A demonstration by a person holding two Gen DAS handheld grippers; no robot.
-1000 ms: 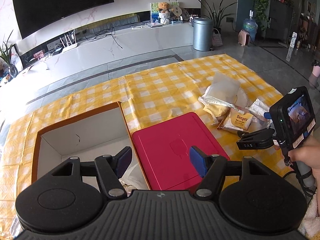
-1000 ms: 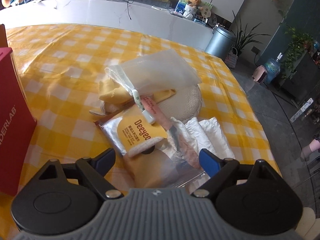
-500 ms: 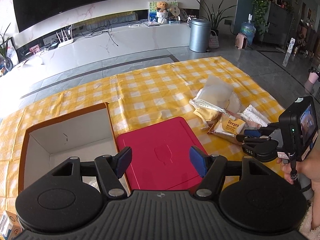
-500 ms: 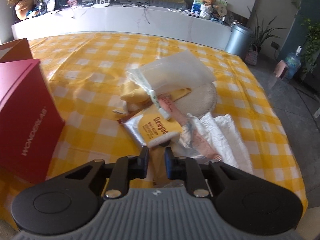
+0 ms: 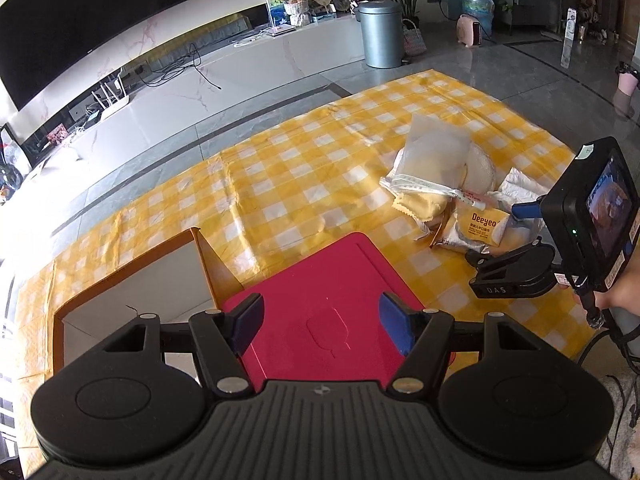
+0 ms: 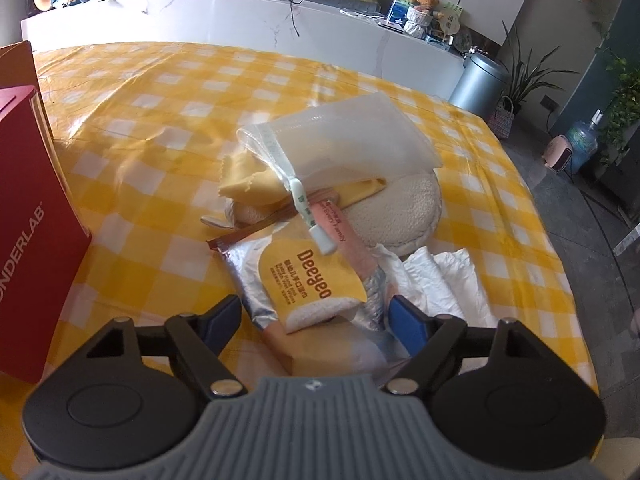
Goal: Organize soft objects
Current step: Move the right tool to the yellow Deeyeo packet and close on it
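A pile of soft things lies on the yellow checked cloth: a silver-and-yellow Deeyeo wipes pack, a translucent mesh pouch, a yellow cloth, a round cream pad and white folded pieces. The pile also shows in the left wrist view. My right gripper is open, its jaws on either side of the near end of the wipes pack. It shows in the left wrist view. My left gripper is open and empty above a red box.
An open brown cardboard box with white inner walls sits left of the red box. The red box's side stands at the left of the right wrist view. Beyond the cloth are grey floor, a white TV bench and a metal bin.
My right gripper was open, shut half a second ago, and stands open again around the wipes pack's near end. My left gripper has drifted and stayed open.
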